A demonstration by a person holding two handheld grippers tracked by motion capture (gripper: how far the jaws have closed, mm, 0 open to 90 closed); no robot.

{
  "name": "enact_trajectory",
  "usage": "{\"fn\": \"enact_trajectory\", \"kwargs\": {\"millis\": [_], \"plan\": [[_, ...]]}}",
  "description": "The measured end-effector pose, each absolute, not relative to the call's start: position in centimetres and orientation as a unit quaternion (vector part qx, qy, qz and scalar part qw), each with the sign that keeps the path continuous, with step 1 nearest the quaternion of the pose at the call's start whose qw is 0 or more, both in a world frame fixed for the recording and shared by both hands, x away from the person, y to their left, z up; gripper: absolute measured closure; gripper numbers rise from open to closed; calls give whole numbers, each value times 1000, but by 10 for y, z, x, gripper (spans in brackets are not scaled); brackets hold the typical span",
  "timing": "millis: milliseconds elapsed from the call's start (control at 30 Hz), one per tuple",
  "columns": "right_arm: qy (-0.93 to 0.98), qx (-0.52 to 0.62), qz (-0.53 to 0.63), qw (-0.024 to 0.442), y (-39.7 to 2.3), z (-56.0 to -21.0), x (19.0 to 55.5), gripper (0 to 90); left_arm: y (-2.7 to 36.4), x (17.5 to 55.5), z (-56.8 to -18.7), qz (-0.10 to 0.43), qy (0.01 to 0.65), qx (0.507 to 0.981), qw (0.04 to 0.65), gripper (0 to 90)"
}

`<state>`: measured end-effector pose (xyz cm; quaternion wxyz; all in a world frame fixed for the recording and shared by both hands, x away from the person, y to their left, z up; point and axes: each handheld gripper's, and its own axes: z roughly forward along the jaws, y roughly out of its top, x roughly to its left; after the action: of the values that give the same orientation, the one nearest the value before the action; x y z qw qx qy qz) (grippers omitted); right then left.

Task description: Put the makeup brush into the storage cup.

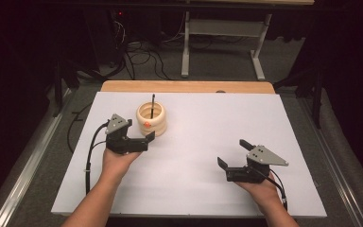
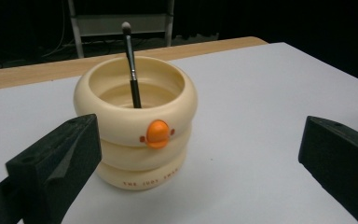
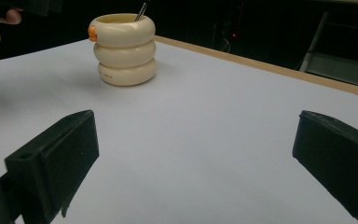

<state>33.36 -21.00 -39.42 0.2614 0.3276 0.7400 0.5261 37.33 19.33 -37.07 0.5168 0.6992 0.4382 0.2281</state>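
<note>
Cup: cream, three-ringed, upright toward the bench's far-left part, brush standing inside.
Left gripper: fingers spread, empty, just beside the cup.
Right gripper: fingers spread, empty, well apart.
Handling: probably rigid, smooth, light; grip across a ring groove.

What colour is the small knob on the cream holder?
Orange knob on the holder, best seen in the left gripper view.
</note>
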Motion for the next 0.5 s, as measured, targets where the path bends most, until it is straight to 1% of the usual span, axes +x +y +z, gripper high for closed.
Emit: {"fn": "enact_trajectory", "kwargs": {"millis": [167, 333, 500], "plan": [[740, 328, 526, 262, -210, -394, 333, 10, 184, 352, -377, 226, 417, 712, 518, 2], [739, 330, 525, 264, -210, -393, 333, 10, 182, 338, -378, 225, 412, 709, 526, 5], [738, 327, 527, 267, -211, -393, 333, 10, 182, 318, -389, 213, 412, 705, 537, 4]]}}
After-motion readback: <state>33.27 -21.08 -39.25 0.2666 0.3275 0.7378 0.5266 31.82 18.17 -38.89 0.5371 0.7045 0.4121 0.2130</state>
